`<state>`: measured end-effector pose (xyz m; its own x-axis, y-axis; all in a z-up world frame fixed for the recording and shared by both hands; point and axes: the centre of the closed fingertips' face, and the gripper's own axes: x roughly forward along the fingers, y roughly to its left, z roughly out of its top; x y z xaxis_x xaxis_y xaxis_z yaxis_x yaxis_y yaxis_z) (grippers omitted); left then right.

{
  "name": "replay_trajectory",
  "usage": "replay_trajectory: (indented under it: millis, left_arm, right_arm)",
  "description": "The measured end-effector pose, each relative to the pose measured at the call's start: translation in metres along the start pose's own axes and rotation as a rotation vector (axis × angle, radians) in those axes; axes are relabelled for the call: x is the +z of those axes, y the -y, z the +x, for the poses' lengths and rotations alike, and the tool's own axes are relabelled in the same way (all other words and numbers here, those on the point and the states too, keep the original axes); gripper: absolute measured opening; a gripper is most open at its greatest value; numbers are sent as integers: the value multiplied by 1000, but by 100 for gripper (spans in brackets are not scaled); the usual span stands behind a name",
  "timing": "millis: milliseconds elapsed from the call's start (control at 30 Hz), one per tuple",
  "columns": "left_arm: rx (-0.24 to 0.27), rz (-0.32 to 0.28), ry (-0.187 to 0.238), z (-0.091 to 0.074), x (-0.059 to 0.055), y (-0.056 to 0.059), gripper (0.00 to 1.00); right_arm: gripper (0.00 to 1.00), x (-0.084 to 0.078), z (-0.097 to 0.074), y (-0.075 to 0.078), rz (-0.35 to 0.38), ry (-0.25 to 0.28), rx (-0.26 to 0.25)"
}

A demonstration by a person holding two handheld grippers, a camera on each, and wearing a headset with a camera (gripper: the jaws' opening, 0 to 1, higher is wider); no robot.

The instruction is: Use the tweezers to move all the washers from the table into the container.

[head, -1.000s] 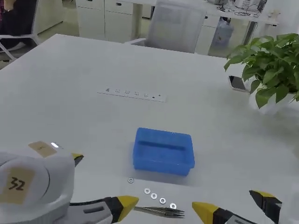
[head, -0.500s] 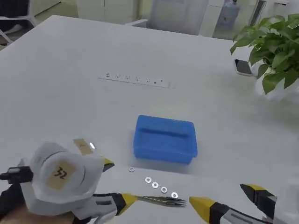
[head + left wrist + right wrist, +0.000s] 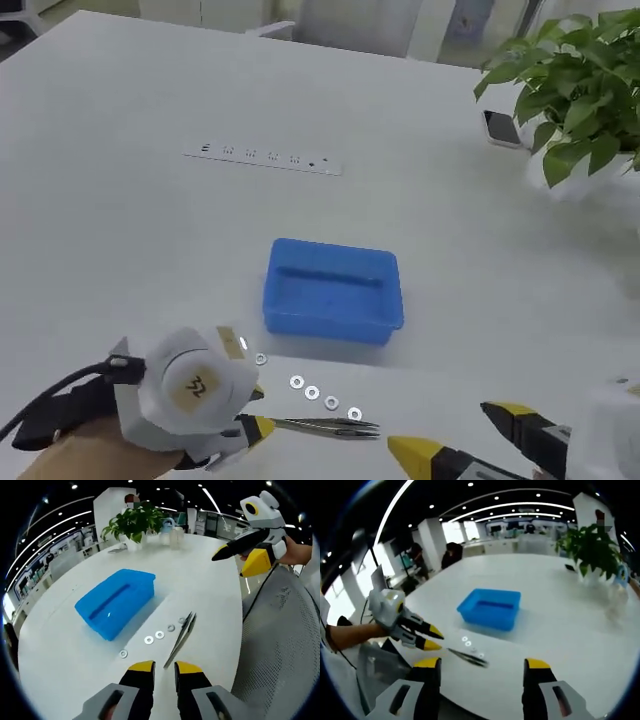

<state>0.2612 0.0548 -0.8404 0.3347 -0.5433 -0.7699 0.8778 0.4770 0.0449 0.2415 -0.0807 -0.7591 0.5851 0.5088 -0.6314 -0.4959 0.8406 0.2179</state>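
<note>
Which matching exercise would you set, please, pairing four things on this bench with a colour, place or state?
Things:
1. tweezers
2. container
3. washers
4. plant

Descriptions:
A. green, at the far right
B. loose row just in front of the container
C. blue, open-topped
D. lying flat, nearest the near edge

Pairs: 1-D, 2-C, 3-B, 4-A

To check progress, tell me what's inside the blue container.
The blue container shows a bare floor, no washers inside. Its near wall hides a strip of floor in the head view. The washers lie outside, on the table.
</note>
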Motion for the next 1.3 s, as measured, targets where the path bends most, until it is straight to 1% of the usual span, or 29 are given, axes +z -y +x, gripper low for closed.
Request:
replay_trajectory:
  millis: [33,133,200,300,367,433,500,567,633,667,733,800,867,933,1000,1033,1067,1133,1167,1233,1267,1300]
  left_arm:
    - [-7,5,-6,3,-2,1,9]
    - [-23,1,-21,11,-7,2,9]
    - [-27,15,-24,16,-8,2,6]
    - [-35,40,-43,20,-11,2,5]
    - [-42,48,-39,21,-10,3,5]
    - [-61,44,-35,22,-9,5,7]
    - [-64,48,-33,22,-9,4,4]
    - [-68,66,-33,21,-9,4,0]
    - [-79,101,-49,21,-11,5,0]
    - [-78,122,-44,21,-10,6,0]
    - [-82,125,-44,18,-9,9,0]
    - [-85,140,-34,16,-5,10,0]
    - [-80,167,-16,9,3,14,0]
    - [-76,170,-7,4,8,16,0]
    - [-72,173,21,-5,19,20,0]
    - [-59,192,55,-11,29,22,0]
    - [-56,195,66,-14,33,24,0]
    - [-56,190,76,-23,42,29,0]
    - [-54,195,96,-28,50,32,0]
    - [-49,209,120,-34,59,37,0]
    - [-47,222,136,-38,66,40,0]
    - [-49,224,145,-41,69,43,0]
  right_arm:
    - [63,-1,0,-1,1,-1,4]
    - [63,-3,1,-4,-4,-6,9]
    - [63,-3,0,-6,-6,-6,12]
    - [63,-3,0,-7,-10,-7,14]
    - [62,-3,-1,-8,-14,-5,14]
    - [62,-2,-2,-8,-11,0,13]
    - [62,-2,-3,-8,-11,0,11]
    - [62,-2,-4,-8,-15,5,8]
    - [62,-1,-4,-9,-13,12,9]
    - [61,0,-4,-10,-12,13,10]
    - [61,1,-4,-14,-18,19,14]
    - [60,2,-5,-18,-28,22,20]
    - [59,2,-4,-21,-42,22,27]
    - [57,1,-4,-24,-61,16,37]
    - [54,0,-3,-26,-86,10,40]
    - [52,0,-4,-26,-95,9,40]
    - [50,0,-4,-28,-105,10,45]
    - [47,1,-4,-32,-116,7,62]
    - [45,0,-4,-34,-128,1,71]
    - [38,-1,-4,-36,-156,-13,76]
    - [36,-1,-4,-38,-174,-16,75]
    - [33,-1,-4,-39,-183,-16,79]
